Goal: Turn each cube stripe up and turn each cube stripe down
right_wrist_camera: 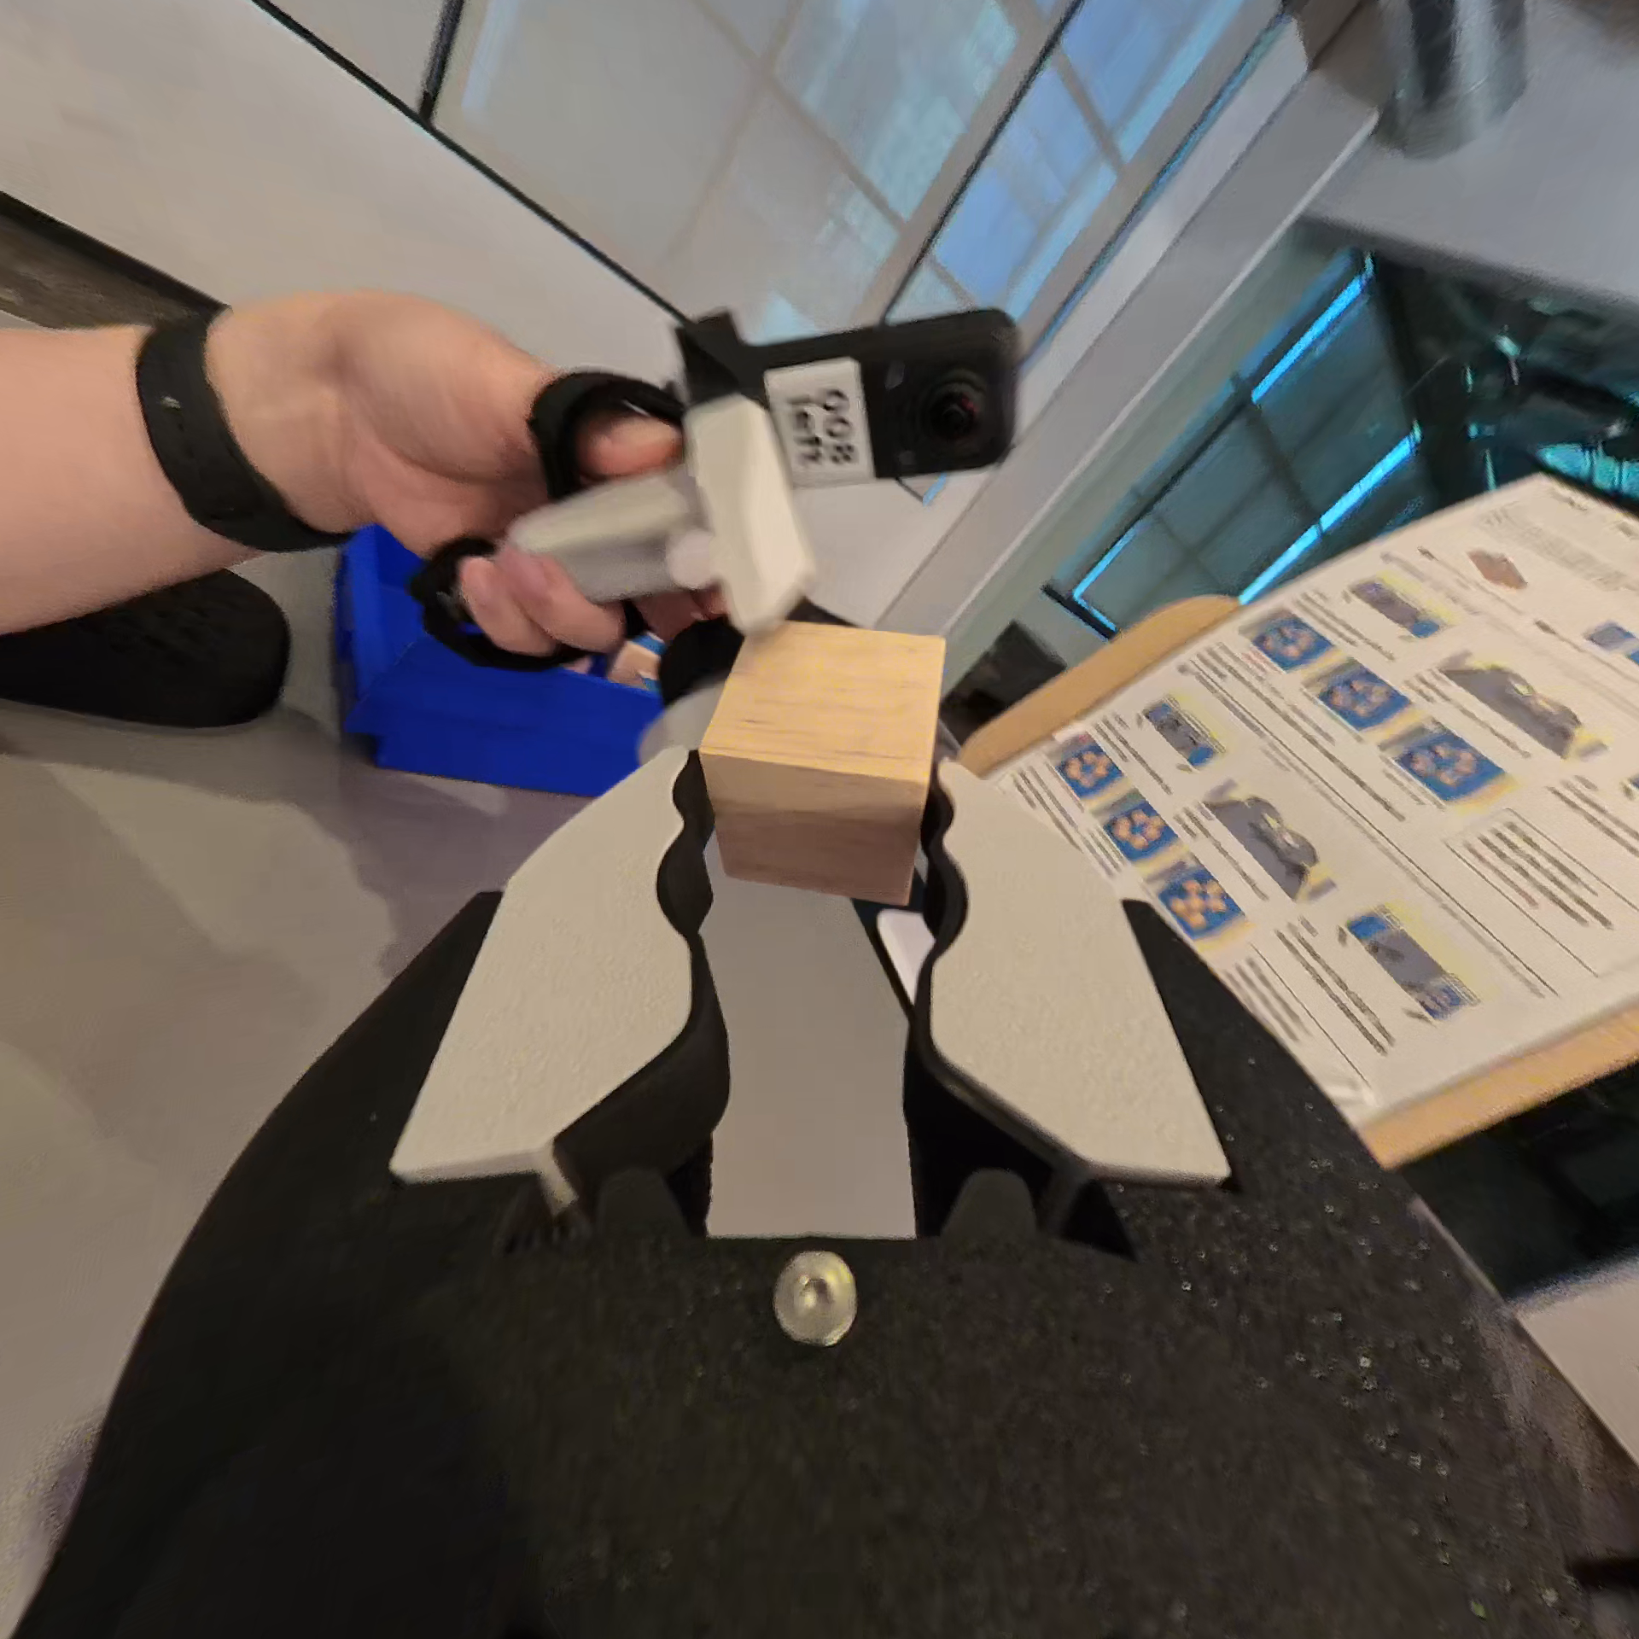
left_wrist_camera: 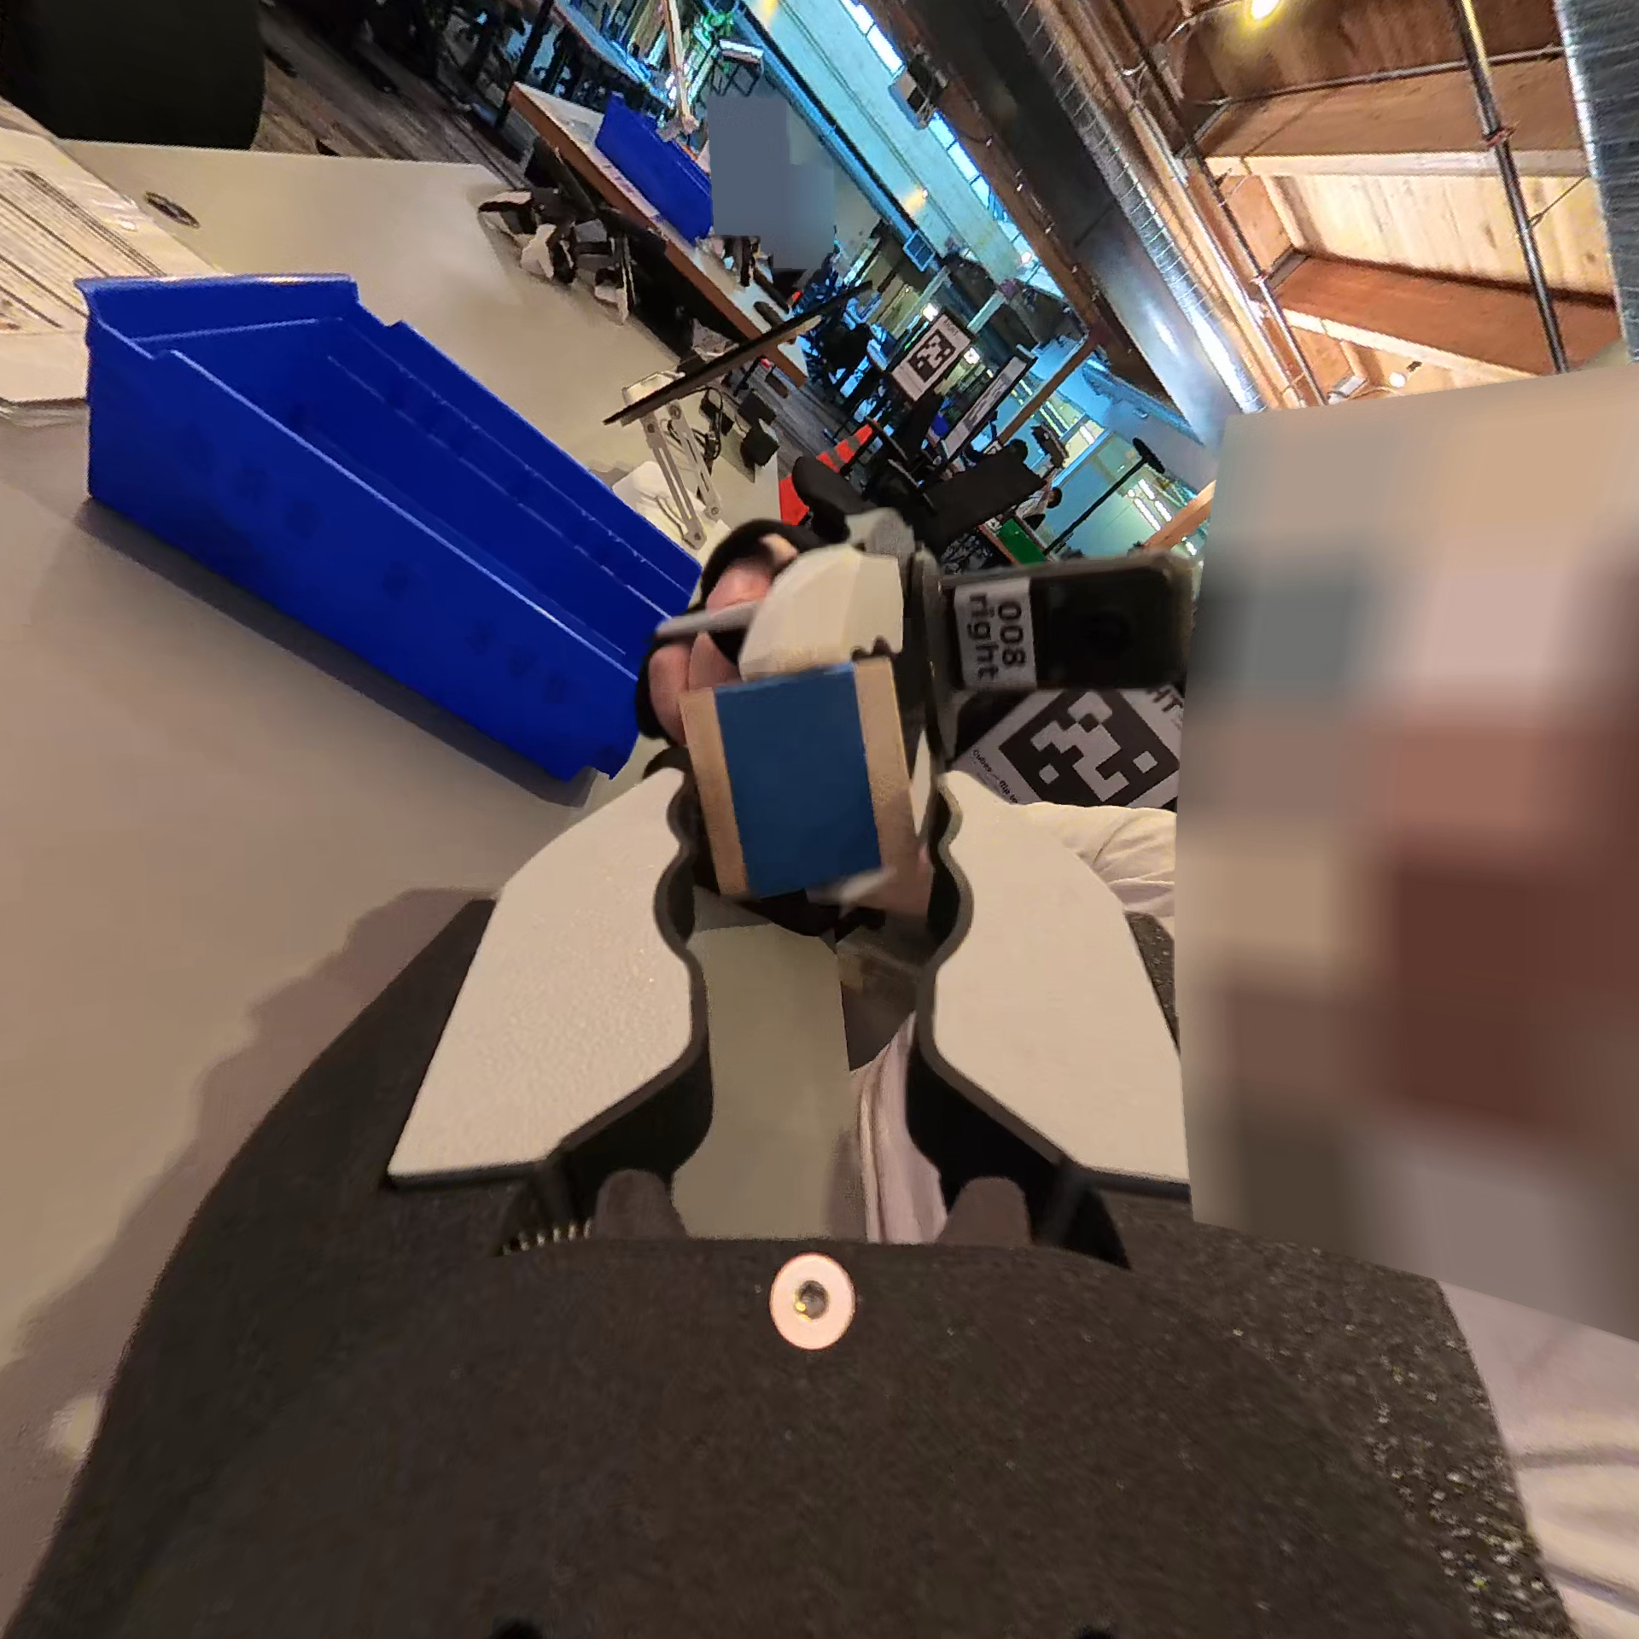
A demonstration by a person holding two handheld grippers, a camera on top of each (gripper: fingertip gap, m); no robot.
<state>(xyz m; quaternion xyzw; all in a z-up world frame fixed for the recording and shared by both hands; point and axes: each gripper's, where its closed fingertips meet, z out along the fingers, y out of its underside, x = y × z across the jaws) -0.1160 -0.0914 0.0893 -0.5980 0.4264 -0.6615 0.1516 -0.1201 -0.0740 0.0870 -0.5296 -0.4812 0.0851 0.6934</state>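
Held in the air above the grey table [left_wrist_camera: 222, 887], a small wooden cube with a blue stripe [left_wrist_camera: 798, 780] was clamped between both the left gripper [left_wrist_camera: 811, 798] and right gripper [right_wrist_camera: 816, 798], apparently mid-handover for turning, so one probably needed to release next.

Cube [right_wrist_camera: 825, 763] pale bare wood, matt, blue stripe [left_wrist_camera: 794, 780] smooth. Bin [left_wrist_camera: 355, 514] upper left glossy blue plastic. Gripper fingers [right_wrist_camera: 568, 976] matt grey; table [left_wrist_camera: 177, 887] smooth grey.
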